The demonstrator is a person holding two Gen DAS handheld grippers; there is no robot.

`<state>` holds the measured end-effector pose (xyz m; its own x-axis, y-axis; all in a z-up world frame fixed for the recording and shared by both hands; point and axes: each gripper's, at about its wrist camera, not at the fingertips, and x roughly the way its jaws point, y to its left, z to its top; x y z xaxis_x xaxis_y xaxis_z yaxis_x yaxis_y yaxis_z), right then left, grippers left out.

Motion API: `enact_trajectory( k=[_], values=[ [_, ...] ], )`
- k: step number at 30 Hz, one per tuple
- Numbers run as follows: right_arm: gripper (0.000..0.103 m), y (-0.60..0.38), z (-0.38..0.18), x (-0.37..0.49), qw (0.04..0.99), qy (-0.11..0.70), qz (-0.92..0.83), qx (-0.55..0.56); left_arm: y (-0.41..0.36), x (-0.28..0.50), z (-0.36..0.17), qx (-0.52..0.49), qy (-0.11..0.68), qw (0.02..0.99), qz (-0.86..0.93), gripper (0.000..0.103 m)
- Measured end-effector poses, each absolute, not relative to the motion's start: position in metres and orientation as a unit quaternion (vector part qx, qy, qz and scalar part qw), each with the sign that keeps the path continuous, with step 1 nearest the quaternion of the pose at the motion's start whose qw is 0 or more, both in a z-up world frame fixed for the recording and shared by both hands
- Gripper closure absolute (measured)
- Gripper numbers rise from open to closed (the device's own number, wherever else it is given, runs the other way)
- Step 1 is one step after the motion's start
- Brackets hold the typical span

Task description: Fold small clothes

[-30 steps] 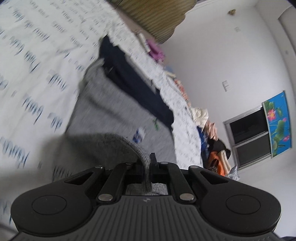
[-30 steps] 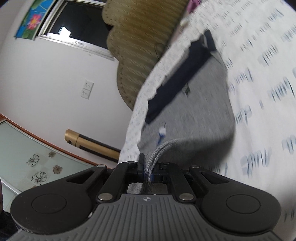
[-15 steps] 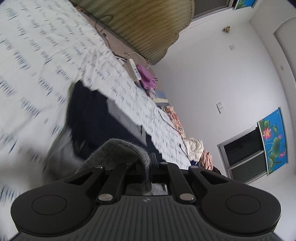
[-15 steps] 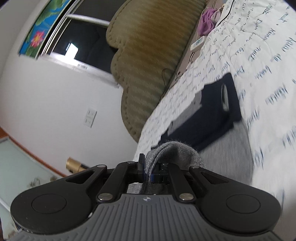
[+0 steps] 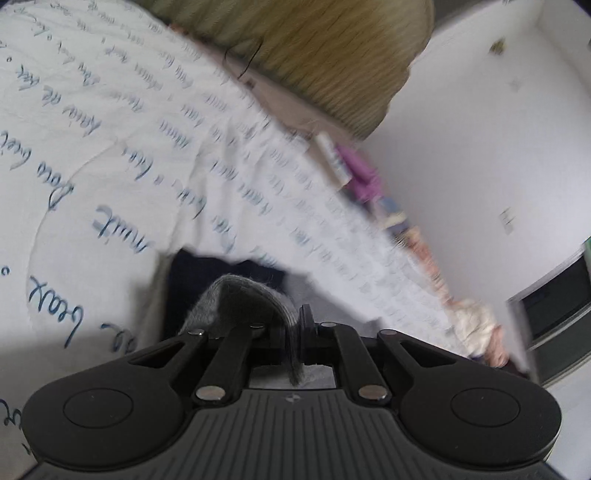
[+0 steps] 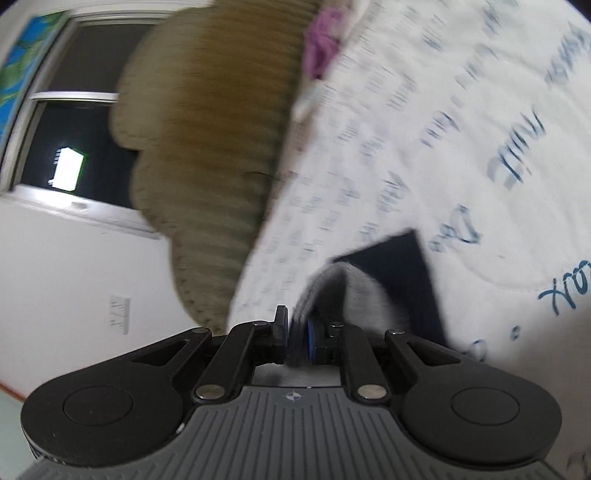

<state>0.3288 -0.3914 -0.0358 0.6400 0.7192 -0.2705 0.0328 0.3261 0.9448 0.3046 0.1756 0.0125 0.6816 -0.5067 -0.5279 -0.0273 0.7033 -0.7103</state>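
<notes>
On the bed (image 5: 110, 155), whose white cover is printed with blue handwriting, a grey knitted garment (image 5: 240, 299) is lifted by one edge at two places. The left gripper (image 5: 293, 325) has its jaws pressed together on a fold of that grey cloth, which arches up out of the jaws and drops away to the left side of the left wrist view. Just beyond the fold, a dark navy garment (image 5: 192, 273) lies flat on the cover.

The right gripper (image 6: 295, 332) has just been opening: its blue-faced pads (image 6: 311, 338) now stand a little apart, with the grey knitted garment (image 6: 332, 291) between them, and the blur hides whether they press on it. From there the cloth rises and curls over to the right. Behind it the dark navy garment (image 6: 402, 266) shows a sharp corner against the white cover (image 6: 461, 110).

Toward the head of the bed a ribbed olive headboard (image 6: 207, 140) stands against the white wall, and a purple cloth (image 6: 325, 33) sits beside it near the bed's edge. Both views are blurred.
</notes>
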Motion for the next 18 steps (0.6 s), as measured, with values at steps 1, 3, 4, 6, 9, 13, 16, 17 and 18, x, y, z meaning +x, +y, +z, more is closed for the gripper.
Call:
enact_trajectory(
  k=[1,3,4,6,9,13,16,17,18],
  values=[
    [0.076,-0.389,-0.039,0.331,0.733,0.366,0.230,0.526,0.173,0.303,0.012,-0.349,0.378,0.844,-0.150,0.096],
    [0.071,-0.385,-0.039,0.326,0.737,0.366,0.243,0.514,0.161,0.288,0.027,-0.289,0.359,0.870,-0.176,0.092],
    [0.068,-0.385,-0.035,0.322,0.744,0.361,0.252,0.503,0.154,0.279,0.037,-0.242,0.349,0.887,-0.183,0.090],
    [0.061,-0.385,-0.019,0.315,0.773,0.360,0.260,0.454,0.136,0.259,0.056,-0.129,0.319,0.922,-0.176,0.070],
    [0.058,-0.381,0.010,0.306,0.841,0.348,0.239,0.338,0.122,0.234,0.070,-0.007,0.246,0.958,-0.149,0.019],
    [0.058,-0.373,0.021,0.317,0.864,0.358,0.219,0.278,0.120,0.241,0.068,0.011,0.245,0.960,-0.138,0.019],
    [0.058,-0.363,0.020,0.338,0.865,0.370,0.216,0.262,0.118,0.261,0.054,0.011,0.277,0.952,-0.130,0.019],
    [0.058,-0.360,0.019,0.342,0.865,0.376,0.211,0.256,0.117,0.268,0.049,0.007,0.292,0.947,-0.130,0.020],
    [0.058,-0.357,0.017,0.346,0.866,0.380,0.207,0.250,0.115,0.273,0.045,0.007,0.300,0.945,-0.130,0.020]
  ],
)
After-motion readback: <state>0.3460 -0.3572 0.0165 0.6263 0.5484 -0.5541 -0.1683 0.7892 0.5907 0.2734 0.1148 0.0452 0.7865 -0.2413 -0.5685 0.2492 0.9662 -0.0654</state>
